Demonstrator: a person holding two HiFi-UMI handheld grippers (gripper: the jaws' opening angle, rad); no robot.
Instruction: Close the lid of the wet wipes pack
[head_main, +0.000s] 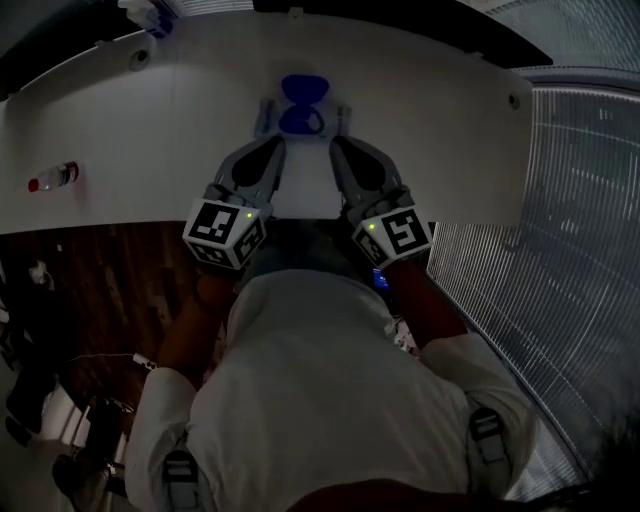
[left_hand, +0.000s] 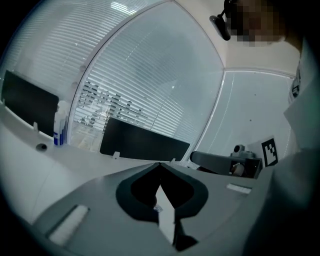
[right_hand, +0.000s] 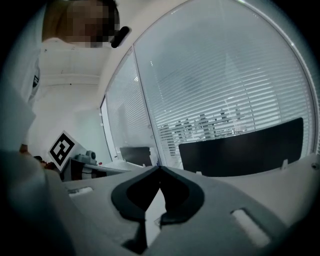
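Closest to the lens, a person's white shirt (head_main: 320, 390) fills the lower head view. Beyond it the left gripper (head_main: 274, 150) and right gripper (head_main: 342, 150) are held over the white table (head_main: 150, 120), each with its jaws pressed together on nothing. One wet wipes pack (head_main: 300, 118) lies just past their tips, between them, and its blue lid (head_main: 303, 88) appears to be flipped up. The closing step is judged not yet begun. One tip is to be carried over the flap and pressed down, while the pack is steadied. Two bottles are counted: one (head_main: 52, 178) at the left, one (head_main: 150, 15) at the far edge.
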